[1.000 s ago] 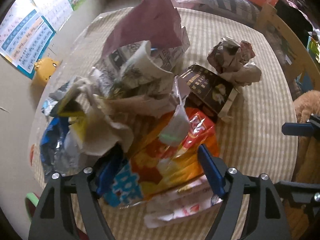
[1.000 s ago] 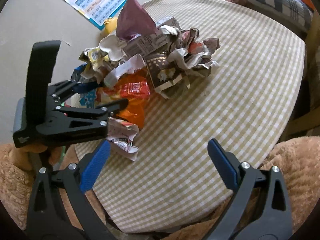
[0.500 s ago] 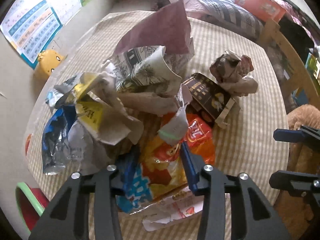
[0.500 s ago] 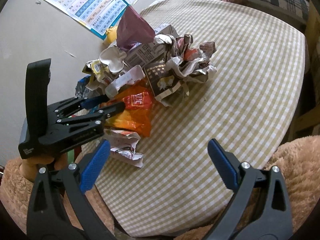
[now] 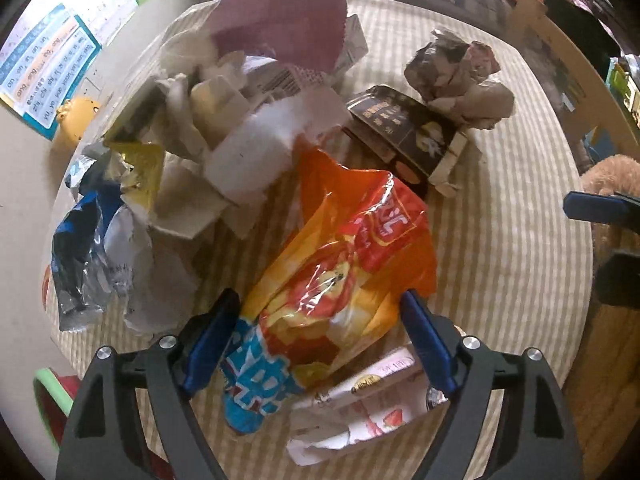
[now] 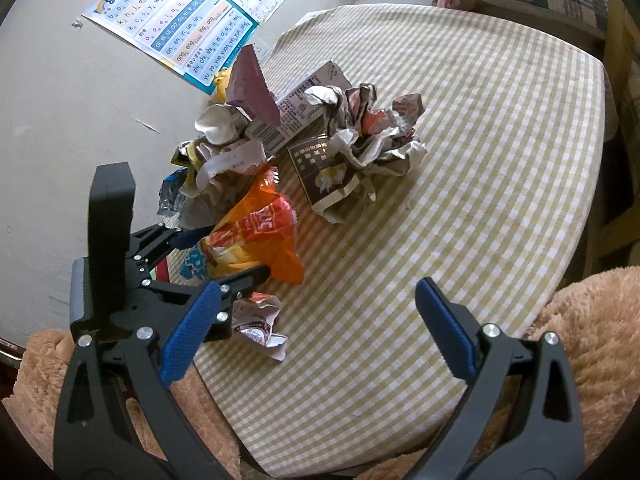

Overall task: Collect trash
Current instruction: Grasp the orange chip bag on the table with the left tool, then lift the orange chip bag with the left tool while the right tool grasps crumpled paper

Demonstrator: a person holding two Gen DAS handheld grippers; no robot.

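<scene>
The trash lies heaped toward the table's (image 6: 500,208) left edge. The left gripper (image 5: 320,332) points down at the orange snack bag (image 5: 344,264), jaws opening astride it without pressing, probably resetting for a firmer hold. The right gripper (image 6: 316,320) waits over the near edge, jaws wide and empty.

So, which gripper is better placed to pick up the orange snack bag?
Left. The left gripper already straddles the orange snack bag, its jaws opening around it. The right gripper hangs open over bare tablecloth, away from the bag.

Orange snack bag (image 5: 340,264), green-checked tablecloth (image 6: 480,160)
</scene>
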